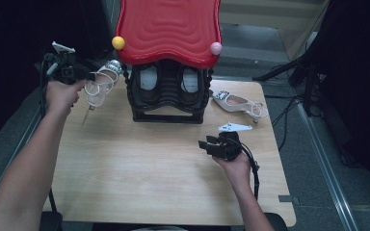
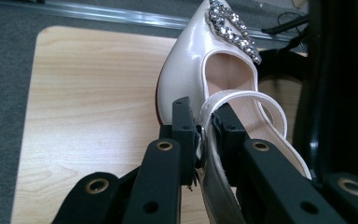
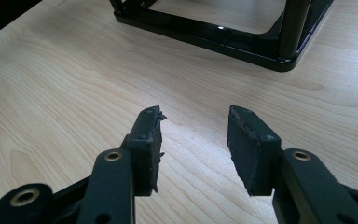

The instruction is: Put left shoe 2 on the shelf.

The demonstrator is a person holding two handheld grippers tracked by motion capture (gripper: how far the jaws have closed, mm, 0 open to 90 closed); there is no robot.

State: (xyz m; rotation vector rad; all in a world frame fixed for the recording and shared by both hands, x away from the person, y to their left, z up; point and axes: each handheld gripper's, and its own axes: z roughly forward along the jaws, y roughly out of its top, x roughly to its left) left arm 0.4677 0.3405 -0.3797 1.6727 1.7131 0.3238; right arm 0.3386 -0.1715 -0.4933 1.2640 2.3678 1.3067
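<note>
You are working at a pale wooden table [image 1: 139, 159] set on grey carpet, with dark surroundings to either side and a metal floor rail running past on the right. Your left gripper [image 2: 204, 133] is pinched on the side wall of a cream high-heeled shoe [image 2: 200, 70], one pad outside the shoe and the other inside, with the ankle strap looping over the inner jaw; the jaws stand only as far apart as that thin wall of leather allows. In the high view that shoe [image 1: 101, 85] hangs clear of the table at the far left, heel spike pointing down, just beside the black shoe rack [image 1: 169, 94]. Gripping it by the edge seems meant to leave toe and sole free, so that it can slide into a slot without the jaws getting in the way. Your right gripper [image 3: 193, 144] is spread wide with nothing between the pads, hovering low over bare wood at the near right and facing the foot of the rack [image 3: 242, 39], likely waiting its turn. Farther out, the second cream shoe [image 1: 238, 103] lies on its side on the table right of the rack. The rack's compartments seem to hold something pale, and a red wavy lid [image 1: 168, 29] with a yellow knob [image 1: 118, 43] and a pink one [image 1: 216, 48] caps the top.
</note>
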